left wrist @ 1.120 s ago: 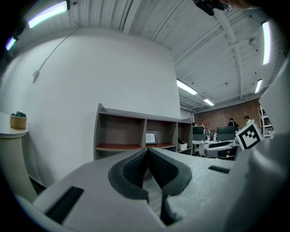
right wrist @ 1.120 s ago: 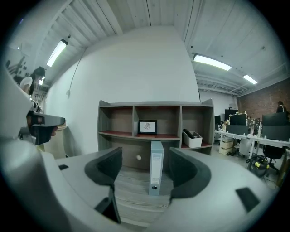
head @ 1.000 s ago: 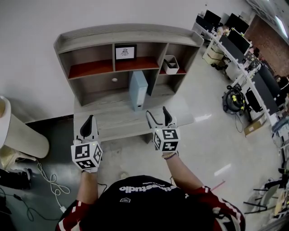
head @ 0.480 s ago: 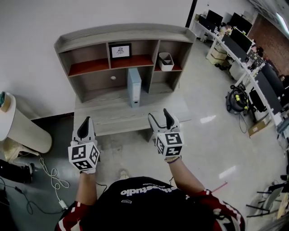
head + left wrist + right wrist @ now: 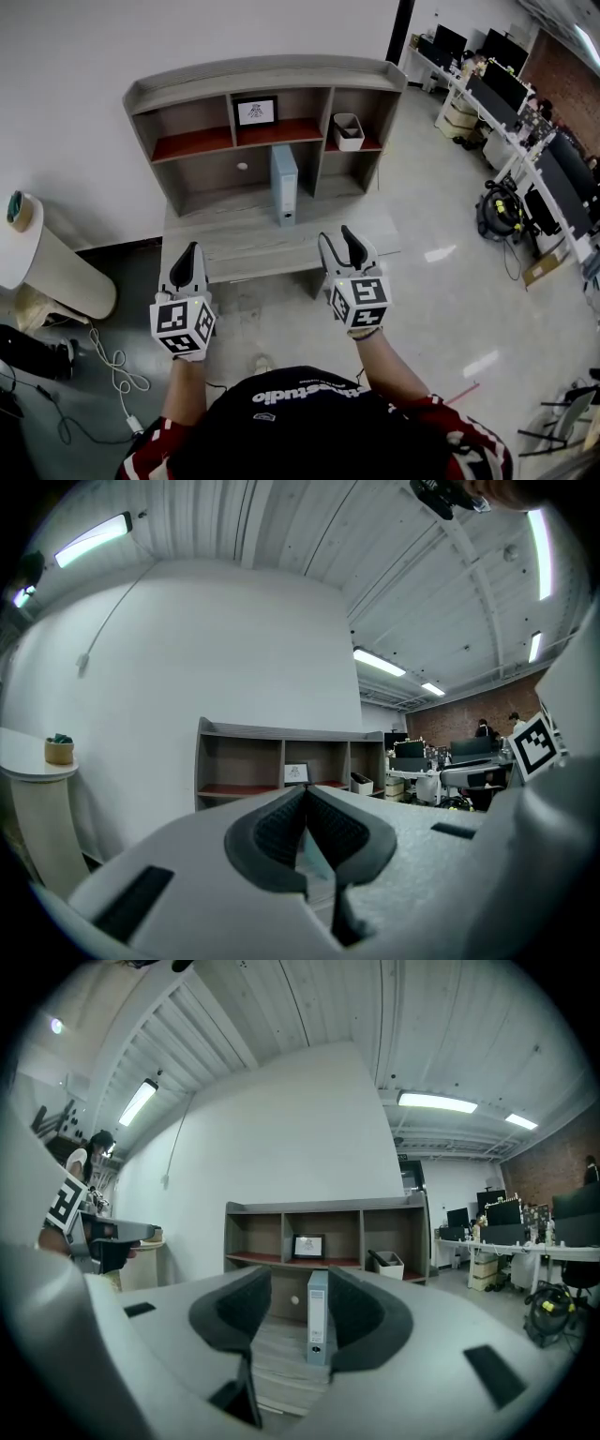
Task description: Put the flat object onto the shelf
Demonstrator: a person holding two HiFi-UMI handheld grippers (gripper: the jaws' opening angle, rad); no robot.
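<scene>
While the binder [image 5: 284,183] stands upright, spine outward, left fingers [image 5: 272,836] meet; right fingers [image 5: 361,1316], just closing, hold nothing.

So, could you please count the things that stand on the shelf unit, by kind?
Light blue binder: 1
Framed picture: 1
White basket: 1
Total: 3

Upside-down "…studio" print across the person's black shirt [image 5: 309,429]
</scene>
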